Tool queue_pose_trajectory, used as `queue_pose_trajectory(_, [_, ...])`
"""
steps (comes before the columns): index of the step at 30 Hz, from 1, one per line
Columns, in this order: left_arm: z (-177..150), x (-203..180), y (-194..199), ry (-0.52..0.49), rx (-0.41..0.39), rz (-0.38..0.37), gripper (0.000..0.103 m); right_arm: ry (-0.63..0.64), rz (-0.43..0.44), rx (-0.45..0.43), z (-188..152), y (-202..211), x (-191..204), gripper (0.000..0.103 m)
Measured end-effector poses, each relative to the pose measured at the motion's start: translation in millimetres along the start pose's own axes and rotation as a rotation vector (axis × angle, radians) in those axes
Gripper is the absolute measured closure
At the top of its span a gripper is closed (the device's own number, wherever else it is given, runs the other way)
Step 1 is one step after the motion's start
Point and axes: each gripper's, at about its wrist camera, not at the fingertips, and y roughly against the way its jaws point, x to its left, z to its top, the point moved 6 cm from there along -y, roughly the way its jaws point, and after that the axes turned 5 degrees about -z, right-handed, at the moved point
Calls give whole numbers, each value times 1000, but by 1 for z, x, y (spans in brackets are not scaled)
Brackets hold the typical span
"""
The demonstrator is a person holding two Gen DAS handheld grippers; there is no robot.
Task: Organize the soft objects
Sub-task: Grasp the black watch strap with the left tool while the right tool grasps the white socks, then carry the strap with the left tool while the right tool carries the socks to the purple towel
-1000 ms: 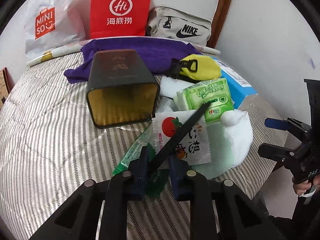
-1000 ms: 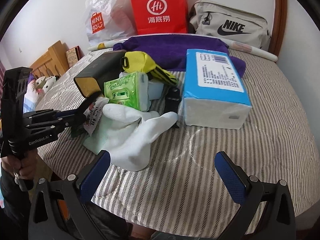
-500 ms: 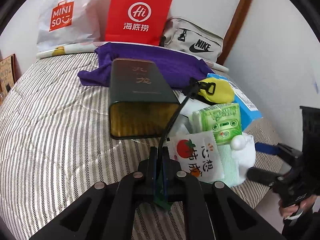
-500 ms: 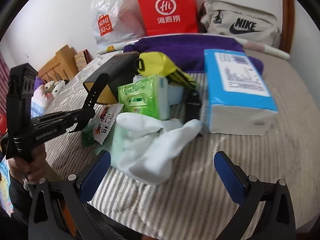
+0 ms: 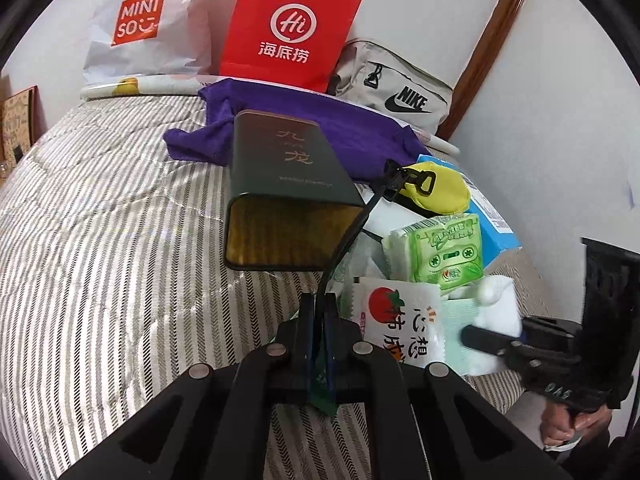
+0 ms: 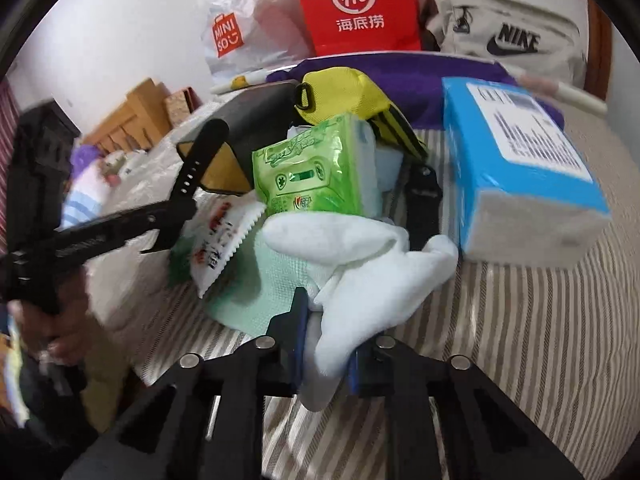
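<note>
Gripping black strap (image 5: 352, 236), left claw (image 5: 319, 322), right claw (image 6: 324, 340) just clamped white cloth (image 6: 372, 264) (tips buried)

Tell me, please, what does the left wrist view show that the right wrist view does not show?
Left wrist only: the left gripper shut on a black strap, and the lettering on the dark tin's top.
Right wrist only: the right gripper, whose jaws have just been closing, pinching the white sock; wooden furniture.
Both: green tissue pack, blue tissue box, red bag.
</note>
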Motion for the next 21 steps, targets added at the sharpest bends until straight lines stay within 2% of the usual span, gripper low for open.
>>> queue_pose_trajectory(13, [-3,6,25,52,-26,81,99,-34,-93,-79,-15,57,-55,89])
queue_pose_trajectory(21, [4,3,38,67,-46,102,99,-69,-102,-130,-9,78,-77,90])
